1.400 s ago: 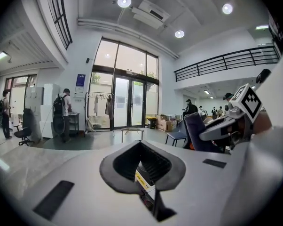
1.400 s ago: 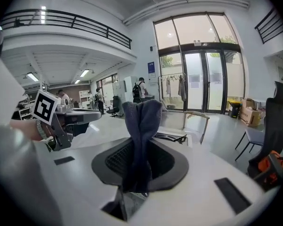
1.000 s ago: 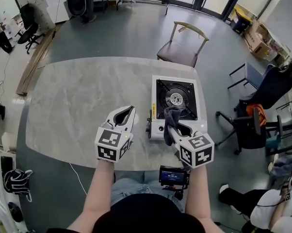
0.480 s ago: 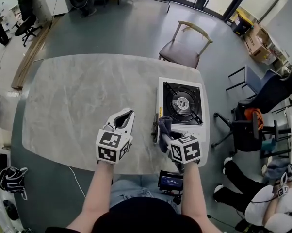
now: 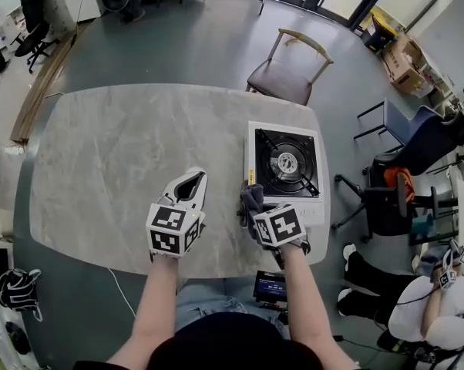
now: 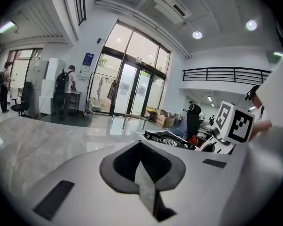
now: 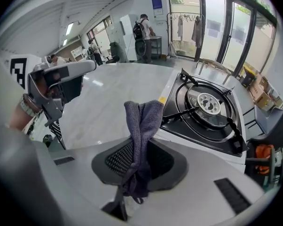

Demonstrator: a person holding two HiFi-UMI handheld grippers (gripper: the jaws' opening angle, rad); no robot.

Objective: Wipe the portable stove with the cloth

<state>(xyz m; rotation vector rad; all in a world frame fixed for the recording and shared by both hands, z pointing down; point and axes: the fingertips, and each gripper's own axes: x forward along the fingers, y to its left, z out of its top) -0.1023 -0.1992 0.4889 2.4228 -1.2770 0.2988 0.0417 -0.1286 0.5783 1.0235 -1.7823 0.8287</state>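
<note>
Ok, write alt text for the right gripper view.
The right tongs clamp a bunched grey-purple cloth close to a white portable gas stove with a black burner, on a pale marble table.

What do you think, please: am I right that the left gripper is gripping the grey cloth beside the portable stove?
Not quite: the right gripper is gripping the grey cloth beside the portable stove, as the right gripper view shows. The left gripper is shut on nothing.

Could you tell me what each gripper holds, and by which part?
The right gripper pinches the cloth by one bunched end; the left gripper is shut, holding nothing.
</note>
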